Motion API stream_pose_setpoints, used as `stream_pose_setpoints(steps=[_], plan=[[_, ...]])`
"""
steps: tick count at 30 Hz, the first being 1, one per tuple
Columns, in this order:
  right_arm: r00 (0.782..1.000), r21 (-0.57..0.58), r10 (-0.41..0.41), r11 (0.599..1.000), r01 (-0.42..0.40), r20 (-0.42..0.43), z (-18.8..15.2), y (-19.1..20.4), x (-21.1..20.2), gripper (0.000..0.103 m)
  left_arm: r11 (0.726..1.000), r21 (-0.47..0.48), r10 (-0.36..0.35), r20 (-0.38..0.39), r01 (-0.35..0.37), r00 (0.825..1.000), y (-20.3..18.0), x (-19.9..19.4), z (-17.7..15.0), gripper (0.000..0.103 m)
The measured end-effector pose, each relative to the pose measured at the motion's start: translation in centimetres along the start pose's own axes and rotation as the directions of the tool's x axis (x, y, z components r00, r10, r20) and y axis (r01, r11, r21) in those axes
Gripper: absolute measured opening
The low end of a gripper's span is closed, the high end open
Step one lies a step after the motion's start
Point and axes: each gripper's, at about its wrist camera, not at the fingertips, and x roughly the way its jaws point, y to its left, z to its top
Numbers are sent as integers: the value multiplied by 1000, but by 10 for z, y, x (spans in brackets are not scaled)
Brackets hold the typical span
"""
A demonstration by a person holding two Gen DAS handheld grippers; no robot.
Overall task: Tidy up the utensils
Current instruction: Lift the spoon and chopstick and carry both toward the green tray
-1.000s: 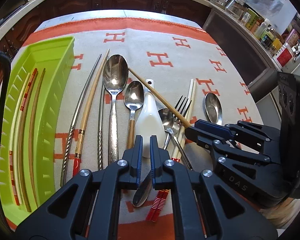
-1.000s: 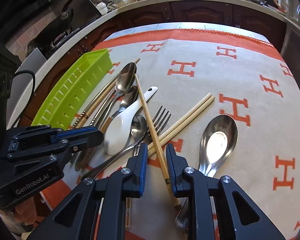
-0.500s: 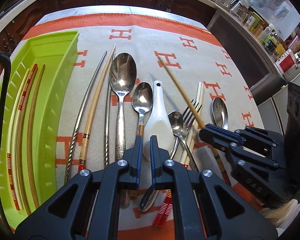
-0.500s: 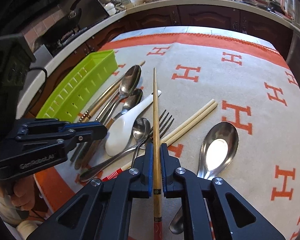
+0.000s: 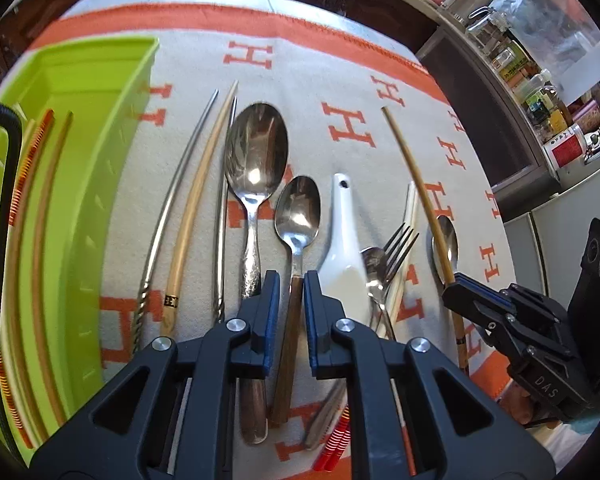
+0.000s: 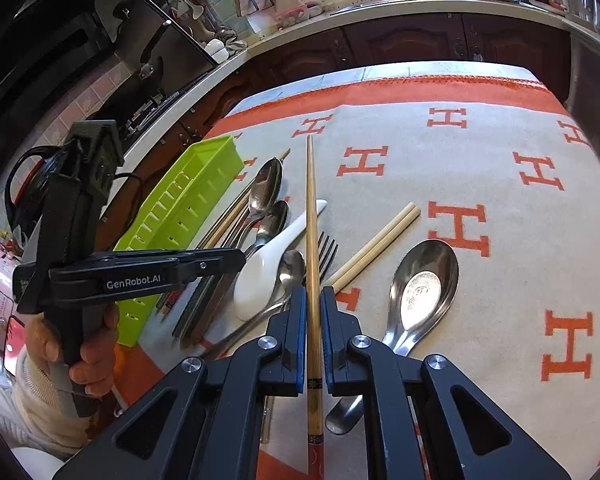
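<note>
Chopstick [image 6: 311, 240] between right tongs [image 6: 312, 320]

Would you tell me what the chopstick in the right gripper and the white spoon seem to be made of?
The chopstick in the right gripper looks like bamboo or wood: tan, matte, red-painted handle end. The white spoon looks like glazed ceramic: smooth, glossy and opaque, though it might be melamine.

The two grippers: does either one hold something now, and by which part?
The right gripper is shut on the long brown bamboo chopstick, near its thick, decorated end. The left gripper is open, with the wooden-handled metal spoon lying between its fingers, not gripped.
</note>
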Motion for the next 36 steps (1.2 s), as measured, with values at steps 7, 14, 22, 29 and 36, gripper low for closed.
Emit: stream_pose_setpoints(steps=[7, 14, 22, 29, 36], plan=[[1000, 26, 10, 1000, -10, 0, -1, -6, 0, 6, 1000, 4, -29, 5, 29, 1000, 0, 6, 7, 9], [1000, 22, 13, 1000, -12, -4, 0, -2, 2, 6, 994, 84, 66, 10, -67, 998, -18, 7, 0, 9], [1000, 3, 1, 1000, -1, 2, -1, 9, 0, 6, 974, 132, 176, 90, -187, 980, -31, 4, -13, 4], [1000, -11, 0, 1000, 0, 24, -3, 23, -15, 6, 980, 108, 152, 142, -167, 978, -27, -23, -23, 4], [999, -14, 18, 1000, -17, 28, 1, 45, -25, 6, 985, 102, 114, 226, -140, 967, -24, -81, -37, 4]])
